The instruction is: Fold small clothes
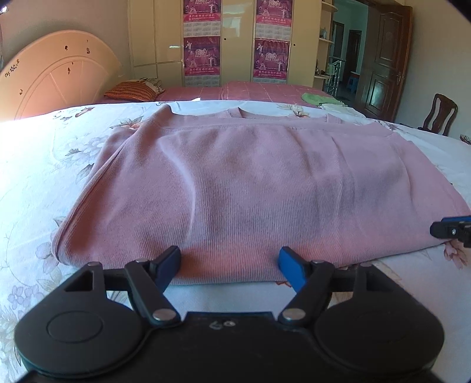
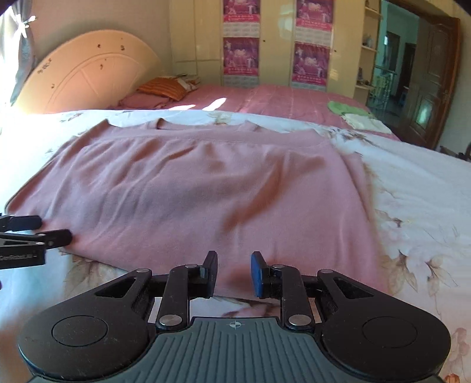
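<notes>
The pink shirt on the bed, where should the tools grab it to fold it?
Grab the shirt by its near edge, coming in low from the near side, I think. It lies flat on the bed with that edge right in front of both tools, the left tool toward the left and the right tool toward the right corner.

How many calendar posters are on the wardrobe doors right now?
4, two stacked on each of two doors: upper left poster, lower left poster, upper right poster, lower right poster. The upper ones are cut by the frame.
</notes>
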`<state>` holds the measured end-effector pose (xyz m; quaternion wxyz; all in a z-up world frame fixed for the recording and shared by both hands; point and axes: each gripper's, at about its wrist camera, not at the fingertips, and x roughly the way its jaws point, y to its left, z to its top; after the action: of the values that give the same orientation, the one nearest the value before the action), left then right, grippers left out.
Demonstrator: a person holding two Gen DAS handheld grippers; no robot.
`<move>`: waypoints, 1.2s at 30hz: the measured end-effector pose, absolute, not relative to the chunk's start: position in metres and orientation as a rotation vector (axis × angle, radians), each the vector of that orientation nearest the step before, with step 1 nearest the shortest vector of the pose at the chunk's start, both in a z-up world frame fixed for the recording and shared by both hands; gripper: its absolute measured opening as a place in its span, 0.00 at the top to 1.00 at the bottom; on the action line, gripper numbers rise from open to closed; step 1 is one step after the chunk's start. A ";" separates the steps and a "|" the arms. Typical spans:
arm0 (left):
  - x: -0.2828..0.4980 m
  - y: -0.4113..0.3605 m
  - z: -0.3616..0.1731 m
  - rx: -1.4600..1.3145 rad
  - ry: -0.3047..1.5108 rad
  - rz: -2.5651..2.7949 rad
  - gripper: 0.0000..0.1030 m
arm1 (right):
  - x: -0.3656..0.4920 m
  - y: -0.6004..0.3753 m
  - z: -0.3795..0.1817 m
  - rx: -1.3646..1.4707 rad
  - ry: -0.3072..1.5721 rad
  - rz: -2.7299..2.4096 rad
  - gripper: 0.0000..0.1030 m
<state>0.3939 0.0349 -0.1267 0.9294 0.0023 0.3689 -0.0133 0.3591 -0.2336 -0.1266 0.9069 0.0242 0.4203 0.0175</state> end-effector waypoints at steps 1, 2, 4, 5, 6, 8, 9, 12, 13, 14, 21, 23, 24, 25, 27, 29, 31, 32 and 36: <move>0.394 0.035 -0.127 0.007 0.755 -0.029 0.28 | 0.358 -0.238 -0.130 0.069 0.872 0.047 0.78; 0.394 0.035 -0.127 0.007 0.754 -0.028 0.28 | 0.358 -0.240 -0.129 0.074 0.872 0.057 0.78; 0.394 0.034 -0.128 0.010 0.747 -0.024 0.27 | 0.361 -0.241 -0.128 0.088 0.888 0.057 0.77; 0.393 0.033 -0.129 0.010 0.743 -0.022 0.27 | 0.362 -0.241 -0.127 0.096 0.892 0.055 0.75; 0.393 0.033 -0.130 0.011 0.739 -0.022 0.27 | 0.362 -0.241 -0.127 0.097 0.892 0.050 0.75; 0.392 0.034 -0.131 0.009 0.734 -0.025 0.26 | 0.361 -0.238 -0.128 0.081 0.884 0.044 0.74; 0.392 0.035 -0.130 0.006 0.737 -0.029 0.26 | 0.360 -0.236 -0.129 0.075 0.879 0.041 0.74; 0.390 0.041 -0.127 -0.009 0.752 -0.038 0.26 | 0.359 -0.237 -0.130 0.074 0.875 0.043 0.74; 0.388 0.044 -0.125 -0.010 0.754 -0.032 0.26 | 0.360 -0.237 -0.130 0.078 0.877 0.047 0.74; 0.384 0.046 -0.123 -0.012 0.754 -0.024 0.26 | 0.360 -0.238 -0.129 0.081 0.880 0.051 0.73; 0.352 0.101 -0.125 -0.337 0.756 0.032 0.30 | 0.353 -0.237 -0.127 0.145 0.865 0.130 0.26; 0.348 0.118 -0.127 -0.503 0.734 0.027 0.30 | 0.345 -0.231 -0.122 0.148 0.806 0.119 0.46; 0.349 0.129 -0.129 -0.594 0.721 0.028 0.30 | 0.343 -0.230 -0.120 0.184 0.792 0.126 0.56; 0.350 0.138 -0.132 -0.672 0.705 0.031 0.30 | 0.342 -0.230 -0.119 0.223 0.779 0.122 0.67; 0.352 0.153 -0.140 -0.828 0.659 0.047 0.30 | 0.342 -0.227 -0.114 0.256 0.737 0.113 0.77; 0.357 0.163 -0.148 -0.932 0.610 0.063 0.28 | 0.346 -0.222 -0.108 0.265 0.720 0.121 0.79; 0.364 0.168 -0.153 -0.988 0.565 0.078 0.29 | 0.352 -0.215 -0.102 0.264 0.709 0.146 0.79; 0.368 0.169 -0.154 -0.994 0.553 0.085 0.29 | 0.355 -0.212 -0.099 0.259 0.703 0.157 0.79; 0.388 0.169 -0.156 -0.991 0.525 0.105 0.31 | 0.366 -0.205 -0.092 0.260 0.678 0.188 0.79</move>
<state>0.3879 0.1689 -0.1558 0.8455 -0.4697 0.2491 0.0498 0.3656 -0.2047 -0.0916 0.9305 0.1269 0.3312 0.0918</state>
